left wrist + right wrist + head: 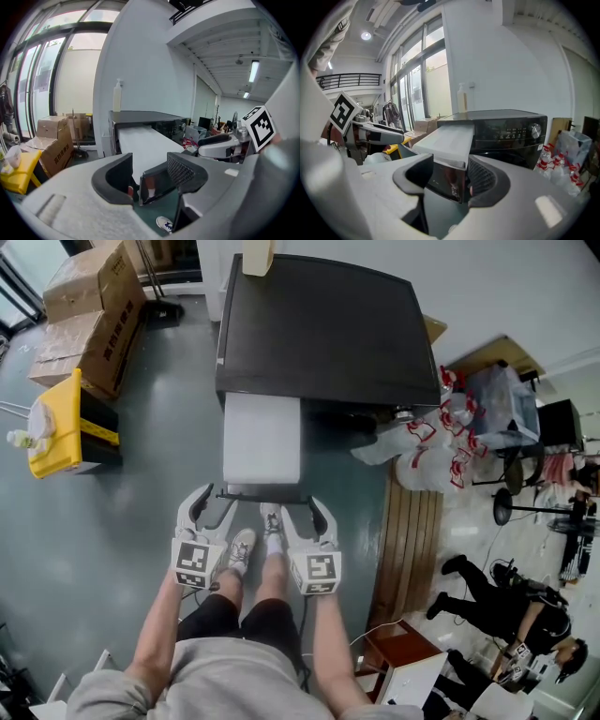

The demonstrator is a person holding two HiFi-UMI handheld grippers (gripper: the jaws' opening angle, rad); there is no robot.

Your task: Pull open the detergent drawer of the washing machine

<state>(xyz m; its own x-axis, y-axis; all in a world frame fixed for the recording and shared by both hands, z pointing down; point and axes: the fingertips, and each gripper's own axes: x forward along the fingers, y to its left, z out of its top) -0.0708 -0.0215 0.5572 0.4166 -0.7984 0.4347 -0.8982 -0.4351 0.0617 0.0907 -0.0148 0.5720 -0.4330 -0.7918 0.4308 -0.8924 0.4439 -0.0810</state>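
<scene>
From above in the head view, the black washing machine point(323, 329) has its white detergent drawer point(262, 439) pulled far out toward me. The drawer's dark front panel point(264, 493) lies between my two grippers. My left gripper point(210, 510) straddles the panel's left end and my right gripper point(302, 517) its right end. In the left gripper view the panel point(157, 185) stands between the jaws of the left gripper point(151, 174) with a gap beside it. In the right gripper view the panel point(443, 180) sits inside the spread jaws of the right gripper point(449, 178). Both are open.
Cardboard boxes point(89, 310) and a yellow bin point(61, 423) stand at the left. A bottle point(258, 254) rests on the machine's back edge. Plastic bags point(422, 442) and a wooden board point(408, 540) lie at the right, with a seated person point(497, 601) beyond. My shoes point(242, 547) are under the drawer.
</scene>
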